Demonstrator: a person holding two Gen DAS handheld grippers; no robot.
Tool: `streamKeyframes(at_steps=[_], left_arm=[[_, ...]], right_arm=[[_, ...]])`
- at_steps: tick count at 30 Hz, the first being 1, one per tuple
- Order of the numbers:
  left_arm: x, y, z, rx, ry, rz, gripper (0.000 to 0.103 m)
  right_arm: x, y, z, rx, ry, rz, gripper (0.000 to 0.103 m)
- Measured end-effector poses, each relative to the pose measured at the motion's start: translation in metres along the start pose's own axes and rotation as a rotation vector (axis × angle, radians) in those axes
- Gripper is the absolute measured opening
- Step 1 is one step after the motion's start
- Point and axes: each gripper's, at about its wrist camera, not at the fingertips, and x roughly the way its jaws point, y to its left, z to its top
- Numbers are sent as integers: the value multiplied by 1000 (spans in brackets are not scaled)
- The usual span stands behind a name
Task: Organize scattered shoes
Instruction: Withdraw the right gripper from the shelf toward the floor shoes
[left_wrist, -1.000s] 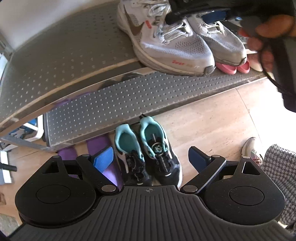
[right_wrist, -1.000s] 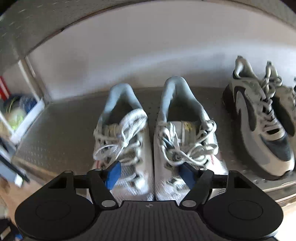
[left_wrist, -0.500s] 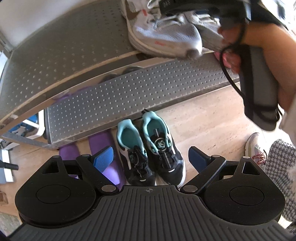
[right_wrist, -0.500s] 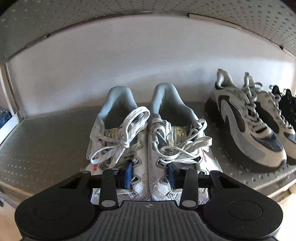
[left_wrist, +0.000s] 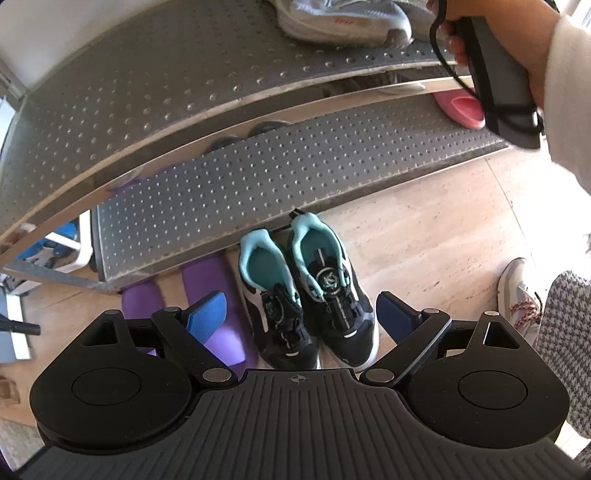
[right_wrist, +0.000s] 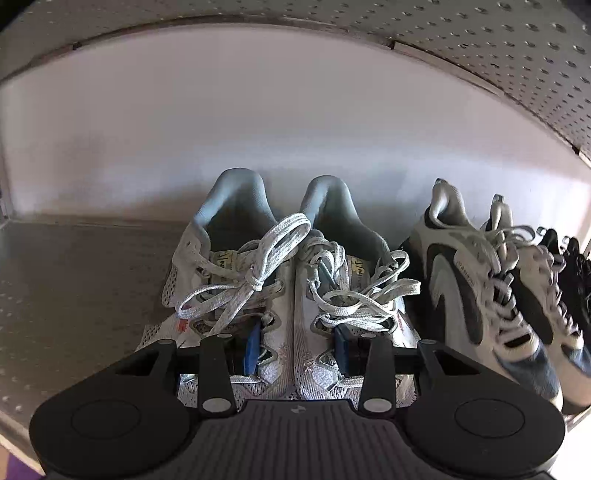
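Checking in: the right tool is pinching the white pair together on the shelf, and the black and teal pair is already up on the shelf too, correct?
Not quite. The right tool does pinch the white pair together on the shelf, but the black and teal pair is on the floor in front of the rack, below the open left tool, as the left wrist view shows.
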Motion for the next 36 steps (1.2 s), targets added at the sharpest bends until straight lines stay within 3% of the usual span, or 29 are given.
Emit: streamKeyframes(at_steps=[6, 10, 11, 14, 18, 19, 21, 23, 24, 26, 33, 36], left_arm=[[1, -1, 0, 6, 0, 0, 92], [3, 1, 0, 10, -2, 1, 92], [2, 2, 0, 9, -4, 1, 92], [1, 5, -1, -2, -12, 6, 92], [-3, 12, -5, -33, -20, 18, 92], [-4, 14, -6, -43, -21, 17, 92], [-5, 17, -8, -62, -20, 13, 92], [-6, 20, -11, -80, -18, 8, 92], [-5, 20, -12, -87, -17, 7, 92], [-6, 20, -12, -87, -12, 8, 92], [-1, 21, -5, -95, 1, 19, 92], [1, 22, -1, -100, 2, 29, 92]], right_arm=[[17, -8, 11, 61, 13, -30, 42], [18, -20, 14, 114, 38, -6, 64], [16, -26, 15, 137, 50, 15, 66], [-12, -48, 15, 236, 83, 90, 77], [-74, -63, 3, 294, 193, 146, 80], [-90, -67, -1, 289, 228, 162, 78], [-114, -73, -7, 273, 201, 160, 71], [-138, -76, -17, 240, 121, 159, 43], [-141, -74, -24, 218, 96, 145, 40], [-123, -76, -28, 231, 127, 126, 29], [-86, -52, -22, 237, 176, 121, 27], [-66, -47, -21, 228, 237, 83, 27]])
